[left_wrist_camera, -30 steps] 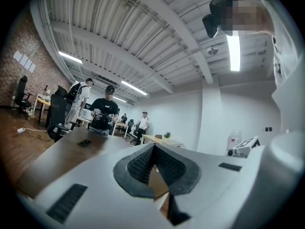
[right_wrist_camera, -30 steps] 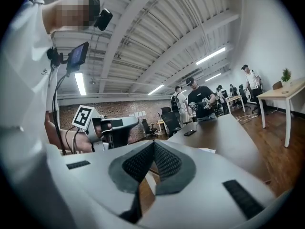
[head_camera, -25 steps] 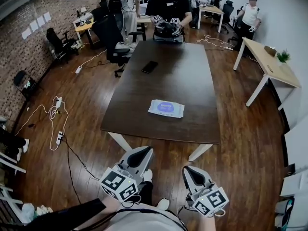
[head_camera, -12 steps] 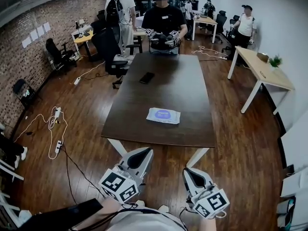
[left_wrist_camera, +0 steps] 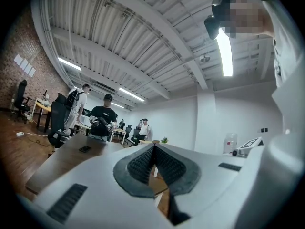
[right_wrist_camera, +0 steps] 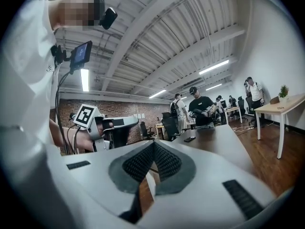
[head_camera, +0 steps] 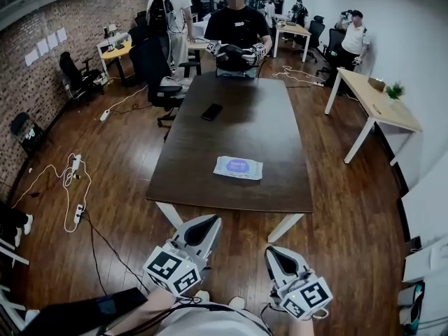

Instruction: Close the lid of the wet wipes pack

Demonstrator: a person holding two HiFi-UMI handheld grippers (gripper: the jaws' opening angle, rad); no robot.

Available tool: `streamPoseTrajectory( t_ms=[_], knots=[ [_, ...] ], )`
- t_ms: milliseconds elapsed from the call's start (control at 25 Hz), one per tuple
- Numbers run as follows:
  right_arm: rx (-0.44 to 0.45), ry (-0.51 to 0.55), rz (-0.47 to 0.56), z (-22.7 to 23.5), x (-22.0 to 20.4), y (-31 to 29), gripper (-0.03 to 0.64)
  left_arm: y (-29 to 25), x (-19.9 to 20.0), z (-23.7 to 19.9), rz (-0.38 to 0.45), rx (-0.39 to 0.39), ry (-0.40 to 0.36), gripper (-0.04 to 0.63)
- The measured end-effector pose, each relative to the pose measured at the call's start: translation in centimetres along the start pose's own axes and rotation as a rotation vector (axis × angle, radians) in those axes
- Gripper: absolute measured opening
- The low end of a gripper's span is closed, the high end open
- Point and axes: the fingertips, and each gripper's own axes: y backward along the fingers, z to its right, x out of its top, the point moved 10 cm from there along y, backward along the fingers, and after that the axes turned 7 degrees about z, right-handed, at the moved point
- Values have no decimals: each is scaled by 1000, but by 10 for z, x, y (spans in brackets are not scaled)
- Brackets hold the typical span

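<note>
The wet wipes pack [head_camera: 238,167], flat and white with a blue label, lies near the front edge of the dark wooden table [head_camera: 280,138]. Whether its lid stands up I cannot tell from here. Both grippers hang close to my body, well short of the table and apart from the pack. My left gripper [head_camera: 210,220] is shut, and its ribbed pads meet with nothing between them [left_wrist_camera: 154,148]. My right gripper [head_camera: 271,250] is also shut and empty [right_wrist_camera: 153,145]. Both point level toward the table.
A black phone [head_camera: 211,111] lies farther back on the table. A person [head_camera: 236,26] holding grippers stands at the table's far end, with an office chair [head_camera: 157,65] at the back left. A light wooden desk [head_camera: 374,100] stands right; cables [head_camera: 73,180] trail on the floor at left.
The head view has shifted a little, so the table sits slightly differently in the picture. Both grippers stay shut near my body. The pack has not moved on the table.
</note>
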Motion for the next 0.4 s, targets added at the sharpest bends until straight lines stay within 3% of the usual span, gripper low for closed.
streamPoseTrajectory(
  t_ms=[400],
  knots=[
    [-18, 12, -10, -5, 4, -16, 8, -1, 10, -20, -14, -7, 9, 3]
  ],
)
